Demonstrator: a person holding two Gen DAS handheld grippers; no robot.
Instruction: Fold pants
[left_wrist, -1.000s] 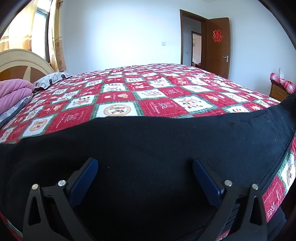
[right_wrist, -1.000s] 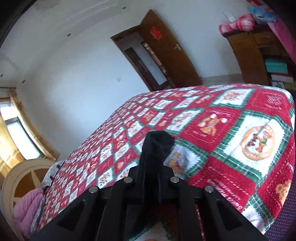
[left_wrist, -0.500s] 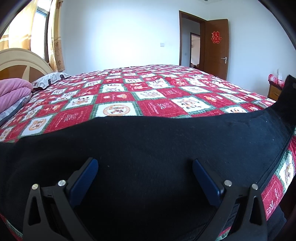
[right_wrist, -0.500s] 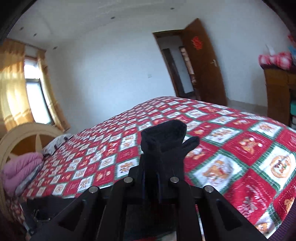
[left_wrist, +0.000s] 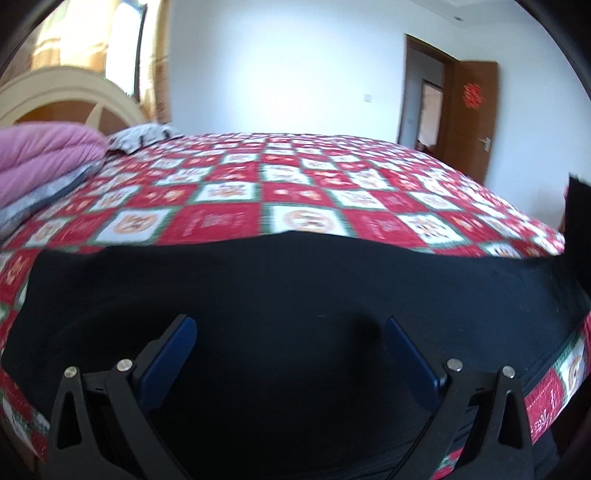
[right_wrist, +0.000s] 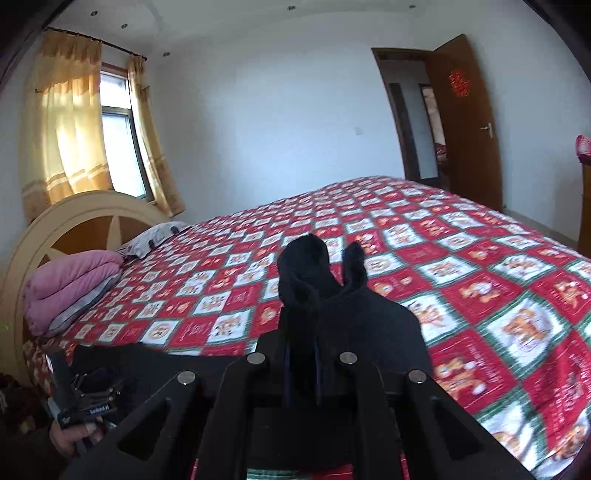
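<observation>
Black pants (left_wrist: 295, 288) lie spread along the near edge of the bed. My left gripper (left_wrist: 291, 332) hovers just over them, open, its blue pads (left_wrist: 177, 350) wide apart with only flat fabric below. In the right wrist view my right gripper (right_wrist: 301, 317) is shut on one end of the pants (right_wrist: 369, 321), and a bunch of cloth (right_wrist: 306, 266) sticks up past the fingertips. That lifted end (left_wrist: 576, 210) shows at the right edge of the left wrist view.
The bed carries a red, white and green patchwork quilt (right_wrist: 461, 266). A folded pink duvet (right_wrist: 66, 288) and a pillow (right_wrist: 151, 240) lie by the cream headboard (right_wrist: 85, 210). A hand (right_wrist: 74, 439) holds the left gripper's handle at lower left. A brown door (right_wrist: 465, 122) stands open.
The right gripper has rolled upright and swung left, carrying the pants end up off the quilt. The left gripper's view has shifted toward the headboard; its jaws stayed open.
</observation>
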